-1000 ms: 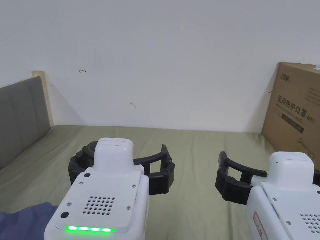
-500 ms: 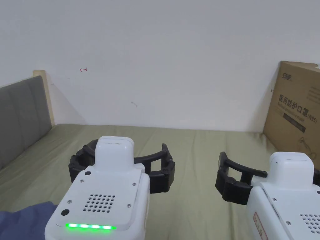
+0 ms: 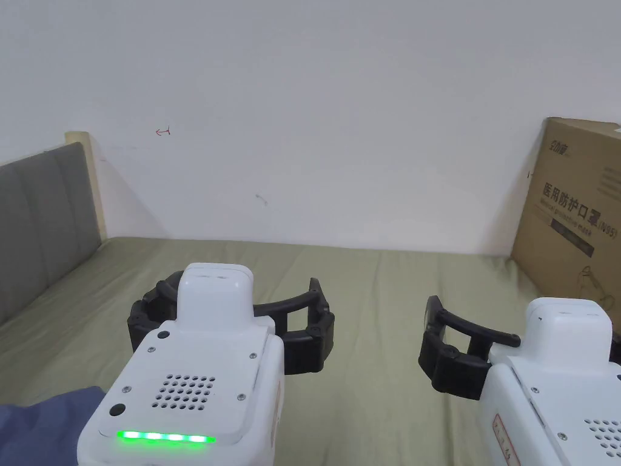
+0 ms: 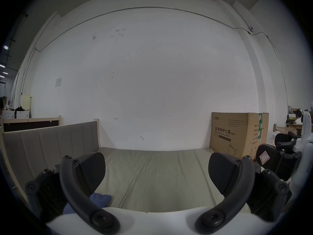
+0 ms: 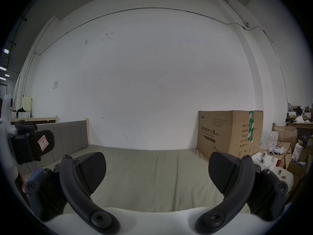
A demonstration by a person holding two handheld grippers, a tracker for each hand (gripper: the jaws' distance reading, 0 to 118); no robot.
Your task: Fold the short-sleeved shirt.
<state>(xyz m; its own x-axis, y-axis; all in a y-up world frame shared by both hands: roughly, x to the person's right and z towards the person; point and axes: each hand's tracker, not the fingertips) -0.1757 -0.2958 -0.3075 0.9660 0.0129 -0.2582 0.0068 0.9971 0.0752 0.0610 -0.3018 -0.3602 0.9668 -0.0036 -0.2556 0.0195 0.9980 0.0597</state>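
The left tongs [image 4: 156,170] are hovering above the olive bed sheet [image 3: 376,291] with jaws spread wide apart and nothing between them. The right tongs [image 5: 157,170] are doing the same just beside them, jaws apart and empty, both pointing toward the white wall [image 3: 333,121]. A blue piece of cloth [image 3: 42,425], which I am taking to be the short-sleeved shirt, is lying at the near left edge of the bed, below and to the left of the left tongs; most of it is out of sight, so I cannot tell how it is lying. A cardboard box [image 3: 576,212] is standing at the right, a grey headboard [image 3: 42,218] at the left. No folding looks begun. I judge that the next move is calling for both tongs to be lowering toward the cloth and taking hold of it.
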